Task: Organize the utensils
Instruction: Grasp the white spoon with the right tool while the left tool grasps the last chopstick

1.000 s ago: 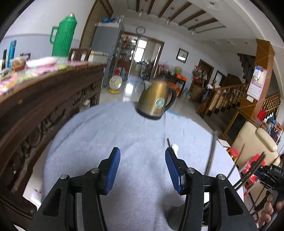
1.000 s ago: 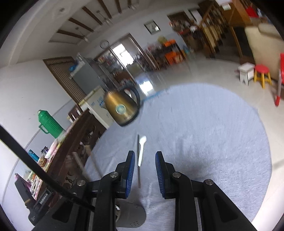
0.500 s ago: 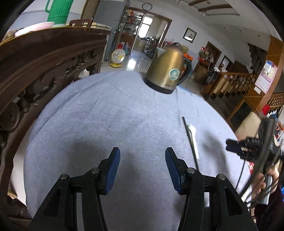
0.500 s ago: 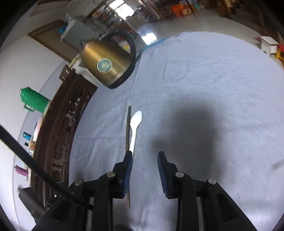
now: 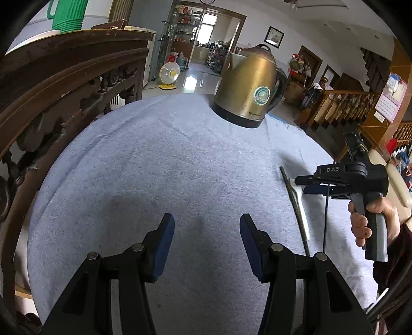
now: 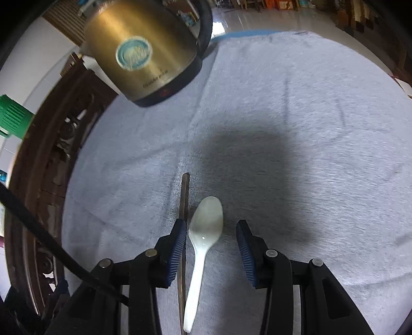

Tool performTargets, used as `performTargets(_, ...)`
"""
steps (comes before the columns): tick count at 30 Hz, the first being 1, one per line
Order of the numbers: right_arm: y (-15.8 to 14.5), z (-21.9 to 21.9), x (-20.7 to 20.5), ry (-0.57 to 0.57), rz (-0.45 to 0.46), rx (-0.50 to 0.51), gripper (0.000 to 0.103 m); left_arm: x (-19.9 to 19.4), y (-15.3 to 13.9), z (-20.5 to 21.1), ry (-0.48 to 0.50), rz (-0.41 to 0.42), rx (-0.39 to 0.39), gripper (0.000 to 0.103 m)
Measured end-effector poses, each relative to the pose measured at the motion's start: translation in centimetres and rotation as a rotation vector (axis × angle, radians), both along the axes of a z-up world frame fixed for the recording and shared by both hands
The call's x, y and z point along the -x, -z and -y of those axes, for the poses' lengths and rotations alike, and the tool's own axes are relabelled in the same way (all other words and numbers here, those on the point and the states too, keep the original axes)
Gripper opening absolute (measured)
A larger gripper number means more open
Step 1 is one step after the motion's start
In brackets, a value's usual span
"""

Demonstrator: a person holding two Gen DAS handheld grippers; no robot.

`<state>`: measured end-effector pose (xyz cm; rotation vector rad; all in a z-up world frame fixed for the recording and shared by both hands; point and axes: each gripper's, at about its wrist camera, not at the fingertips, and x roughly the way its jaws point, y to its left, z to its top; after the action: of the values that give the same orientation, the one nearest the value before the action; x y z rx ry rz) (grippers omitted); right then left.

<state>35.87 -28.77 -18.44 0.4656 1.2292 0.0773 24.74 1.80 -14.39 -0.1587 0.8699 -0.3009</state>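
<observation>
A white plastic spoon (image 6: 206, 226) lies on the grey cloth beside a dark thin chopstick (image 6: 184, 198), bowl end pointing away. My right gripper (image 6: 211, 232) hovers just above them, its jaws opening, the spoon's bowl between the blue pads without touching. In the left wrist view the spoon (image 5: 300, 198) and the chopstick (image 5: 293, 195) lie at the right, with the right gripper (image 5: 307, 184) over them in a hand. My left gripper (image 5: 207, 226) stands open over bare cloth, nothing between its pads.
A brass-coloured electric kettle (image 5: 248, 90) stands on the far side of the grey cloth (image 5: 154, 167). A carved dark wooden cabinet (image 5: 51, 90) borders the table on the left, with a green thermos (image 5: 67, 15) on top. A cable (image 6: 51, 247) runs across at lower left.
My right gripper has swept down and in over the spoon and chopstick, its jaws widening. My left gripper has dropped lower and closer to the cloth, still open.
</observation>
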Motion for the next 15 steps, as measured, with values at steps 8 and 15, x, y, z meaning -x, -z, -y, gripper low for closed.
performTargets(8,-0.3,-2.7,-1.0,-0.091,-0.007,0.167,0.042,-0.9,-0.5,1.2,0.024,0.007,-0.014,0.054)
performTargets(15,-0.6,-0.5,1.6,-0.078,0.017,0.196,0.033,-3.1,-1.1,4.3,0.121,0.001,-0.051,0.054)
